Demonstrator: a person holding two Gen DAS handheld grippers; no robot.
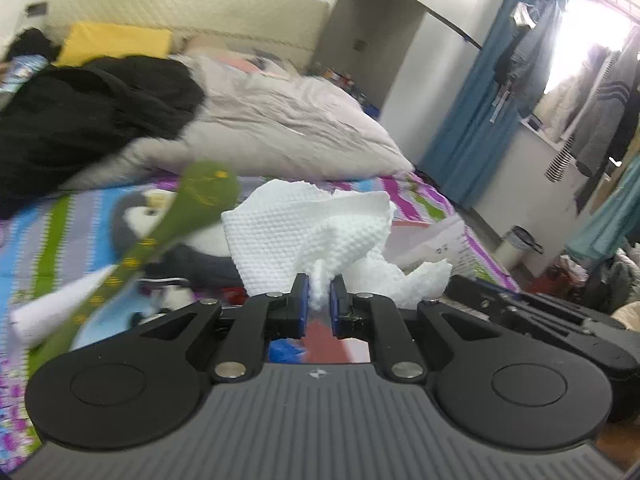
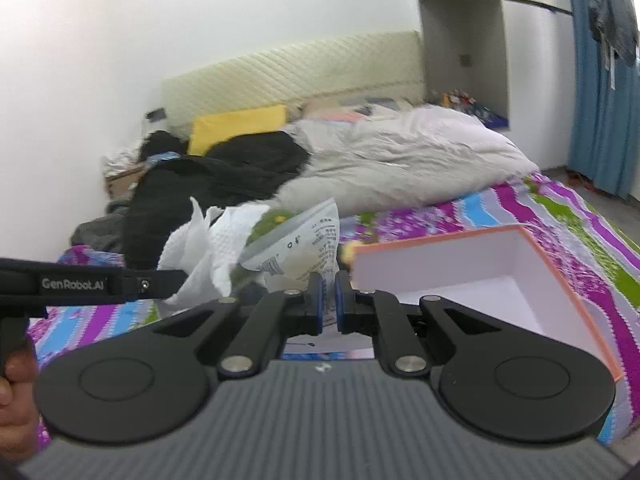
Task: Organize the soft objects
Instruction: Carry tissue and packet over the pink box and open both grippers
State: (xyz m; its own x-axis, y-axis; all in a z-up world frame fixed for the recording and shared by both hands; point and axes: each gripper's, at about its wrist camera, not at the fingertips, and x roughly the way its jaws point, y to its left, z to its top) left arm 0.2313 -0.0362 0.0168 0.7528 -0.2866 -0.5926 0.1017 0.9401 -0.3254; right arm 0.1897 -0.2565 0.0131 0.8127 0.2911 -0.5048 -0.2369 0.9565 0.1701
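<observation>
My left gripper (image 1: pixel 319 294) is shut on a crumpled white paper towel (image 1: pixel 304 232) and holds it above the bed; the towel also shows in the right wrist view (image 2: pixel 208 248). My right gripper (image 2: pixel 328 300) is shut on a green and white plastic packet (image 2: pixel 296 240) with printed text, lifted above the bed. In the left wrist view the packet's green side (image 1: pixel 192 200) is blurred at the left. An open pink-edged white box (image 2: pixel 480 276) lies on the striped bedsheet (image 2: pixel 460 216), just right of my right gripper.
A grey duvet (image 1: pixel 288 124) and a black garment (image 1: pixel 88 120) are piled at the head of the bed, with a yellow pillow (image 2: pixel 236 124) behind. Blue curtains (image 1: pixel 480 112), hanging clothes and a small bin (image 1: pixel 516 244) stand to the right of the bed.
</observation>
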